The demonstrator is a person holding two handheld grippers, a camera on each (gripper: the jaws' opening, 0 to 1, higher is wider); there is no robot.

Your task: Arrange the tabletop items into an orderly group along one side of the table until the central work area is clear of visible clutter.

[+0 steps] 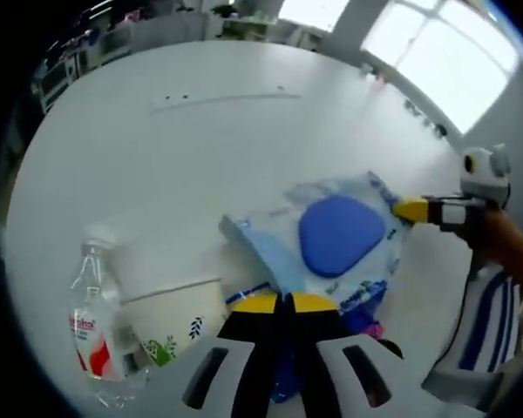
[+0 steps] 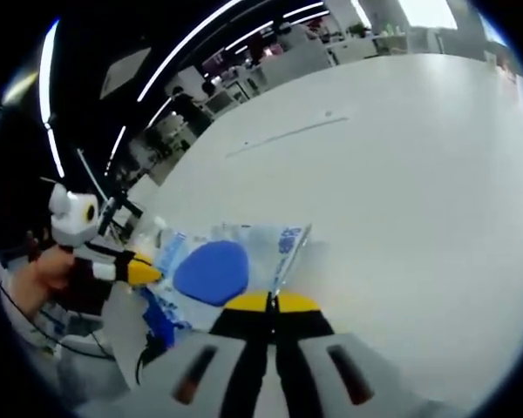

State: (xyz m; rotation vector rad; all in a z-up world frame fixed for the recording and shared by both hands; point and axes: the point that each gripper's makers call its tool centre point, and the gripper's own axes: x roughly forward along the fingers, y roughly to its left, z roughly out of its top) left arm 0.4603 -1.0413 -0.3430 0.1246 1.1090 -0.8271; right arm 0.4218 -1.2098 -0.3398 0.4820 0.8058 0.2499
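Observation:
A soft wet-wipes pack (image 1: 340,235), pale blue with a dark blue oval lid, stretches between both grippers just over the white table (image 1: 200,157). My left gripper (image 1: 283,303) is shut on its near edge. The right gripper (image 1: 412,209) comes in from the right, pinching the pack's far end. In the right gripper view the same pack (image 2: 213,270) lies ahead of my right gripper (image 2: 270,302), which is shut on its clear plastic corner. There the left gripper (image 2: 141,272) holds the opposite end. A clear water bottle (image 1: 91,322) with a red and white label stands at lower left.
A white paper bowl (image 1: 179,318) with a green leaf print sits beside the bottle, close to the left jaws. A hand (image 1: 510,248) and striped sleeve (image 1: 488,322) are at the right. The wide white table (image 2: 401,174) stretches away; shelves and windows lie beyond.

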